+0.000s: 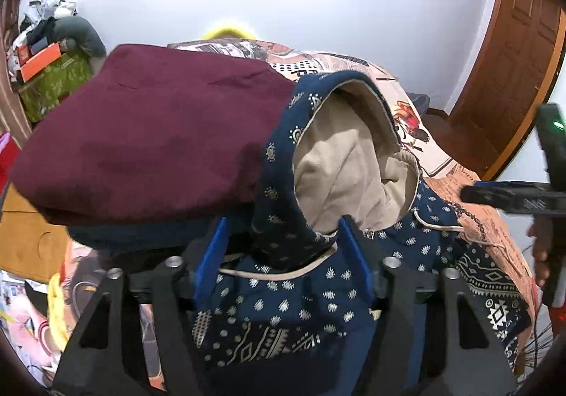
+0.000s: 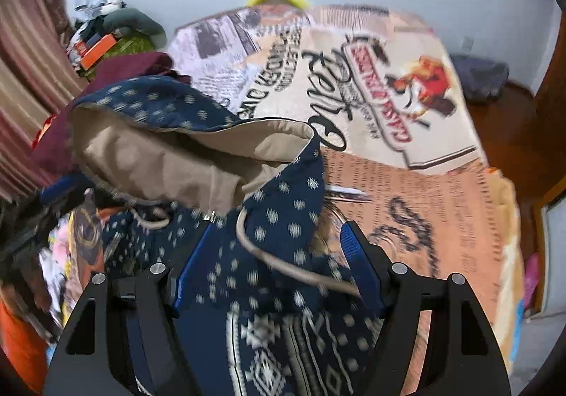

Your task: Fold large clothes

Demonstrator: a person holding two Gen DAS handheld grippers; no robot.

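The left gripper (image 1: pixel 283 247) had navy hoodie (image 1: pixel 283 307) cloth bunched between its blue fingers (image 1: pixel 355 254); whether the pads pressed on it or only stood around it could not be told from its own view. The right gripper (image 2: pixel 276 268) likewise had a thick fold of the hoodie between its fingers (image 2: pixel 357 265), the jaws standing fairly wide, and here too a firm pinch could not be confirmed; its view was blurred.

The hoodie hung up from both grippers near the left edge of the bed (image 2: pixel 406 212), its beige-lined hood (image 1: pixel 346 162) gaping above the left gripper, a drawcord (image 2: pixel 283 265) looping across the front, and a zip pull (image 2: pixel 211 217) showing below the hood. A maroon garment (image 1: pixel 148 134) lay piled at the bed's left side, touching the hood; the printed bedspread (image 2: pixel 371 85) stretched bare toward the far and right edges.

The step looked like carrying the hoodie out to spread it; to do that well, both grips would want to be sure before pulling, the two grippers drawn apart evenly so the shoulders came taut, the hood kept clear of the maroon pile, and the cloth laid toward the open middle of the bed, front flat, cord tucked in.
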